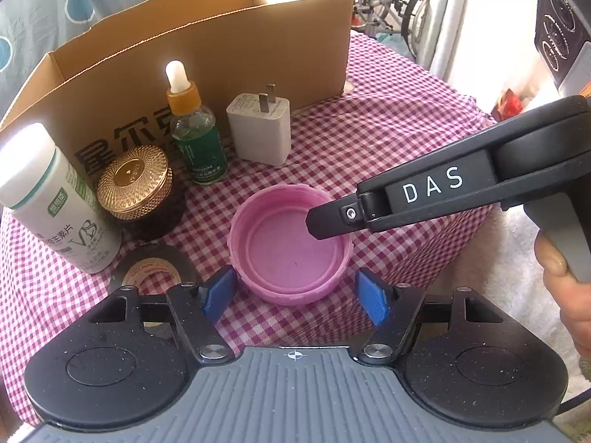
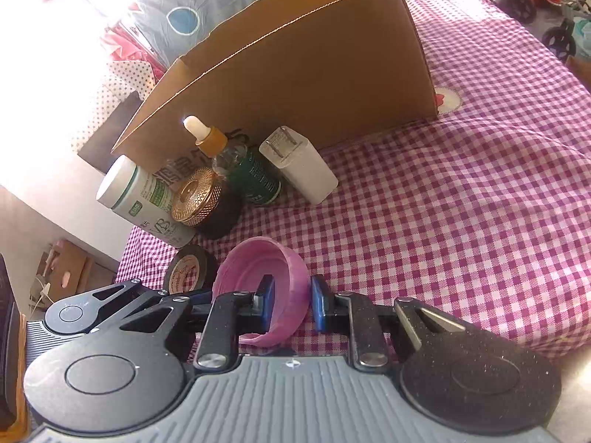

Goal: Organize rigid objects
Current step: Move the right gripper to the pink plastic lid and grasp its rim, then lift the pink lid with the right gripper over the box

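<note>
Pink cap mouth-up on the checked cloth, my right claw pinching its wall.

The pink cap [image 1: 290, 245] sits with its open side up and no real long axis, being round; it lies in front of the cardboard box [image 1: 207, 51], just right of the tape roll [image 1: 153, 269]. My right gripper [image 2: 291, 301] has one pad [image 2: 266, 297] inside the cap and one outside, narrow, nipping the near wall. My left gripper [image 1: 293, 295] straddles the cap's near edge, jaws fairly wide; I cannot tell whether the left pad [image 1: 218, 291] touches it, and the right one stands clear. The tape roll is partly hidden behind my left claw. The white bottle [image 1: 55, 199] is cut by the picture's edge.
</note>
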{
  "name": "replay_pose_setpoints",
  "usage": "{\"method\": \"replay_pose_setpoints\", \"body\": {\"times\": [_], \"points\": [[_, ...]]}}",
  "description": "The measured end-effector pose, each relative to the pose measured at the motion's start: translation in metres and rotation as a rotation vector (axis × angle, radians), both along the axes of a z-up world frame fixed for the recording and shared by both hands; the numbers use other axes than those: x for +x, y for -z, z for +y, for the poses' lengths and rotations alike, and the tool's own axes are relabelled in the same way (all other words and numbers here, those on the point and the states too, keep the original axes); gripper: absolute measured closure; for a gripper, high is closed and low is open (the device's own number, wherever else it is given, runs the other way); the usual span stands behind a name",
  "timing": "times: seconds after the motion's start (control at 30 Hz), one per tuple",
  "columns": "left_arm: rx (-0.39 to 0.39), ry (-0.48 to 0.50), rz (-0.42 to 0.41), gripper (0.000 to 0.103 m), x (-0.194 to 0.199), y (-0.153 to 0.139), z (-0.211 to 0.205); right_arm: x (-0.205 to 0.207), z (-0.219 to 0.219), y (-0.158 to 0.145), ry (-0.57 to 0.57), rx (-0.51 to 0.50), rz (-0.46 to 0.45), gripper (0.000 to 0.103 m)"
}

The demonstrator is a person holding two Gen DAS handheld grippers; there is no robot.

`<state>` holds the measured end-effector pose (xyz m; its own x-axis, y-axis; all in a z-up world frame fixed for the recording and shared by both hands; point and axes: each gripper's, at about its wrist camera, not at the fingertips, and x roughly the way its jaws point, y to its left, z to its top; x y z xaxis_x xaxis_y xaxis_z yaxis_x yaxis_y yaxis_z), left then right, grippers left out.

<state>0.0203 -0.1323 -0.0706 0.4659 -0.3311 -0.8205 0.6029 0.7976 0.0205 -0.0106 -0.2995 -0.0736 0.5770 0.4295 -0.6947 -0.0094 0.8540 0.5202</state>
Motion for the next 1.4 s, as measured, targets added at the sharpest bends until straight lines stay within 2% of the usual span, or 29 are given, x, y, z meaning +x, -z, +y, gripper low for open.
{"method": "replay_pose_setpoints", "body": {"times": [0.17, 0.37, 0.53, 0.77, 1.4], "points": [[0.027, 0.015, -0.027, 0.026, 0.003, 0.003, -0.016, -0.001, -0.005, 0.003, 0.004, 0.014, 0.009, 0.08], [0.036, 0.011, -0.032, 0.024, 0.006, 0.002, -0.021, -0.001, -0.009, 0.004, 0.005, 0.033, 0.016, 0.08], [0.034, 0.005, -0.035, 0.024, 0.007, 0.002, -0.018, -0.001, -0.008, 0.004, 0.007, 0.038, 0.018, 0.08], [0.034, -0.009, -0.042, 0.03, 0.005, -0.002, -0.018, -0.002, -0.008, 0.003, 0.007, 0.039, 0.016, 0.078], [0.032, 0.003, -0.072, 0.031, -0.001, -0.014, -0.025, -0.01, -0.009, -0.007, 0.04, 0.034, -0.003, 0.078]]}}
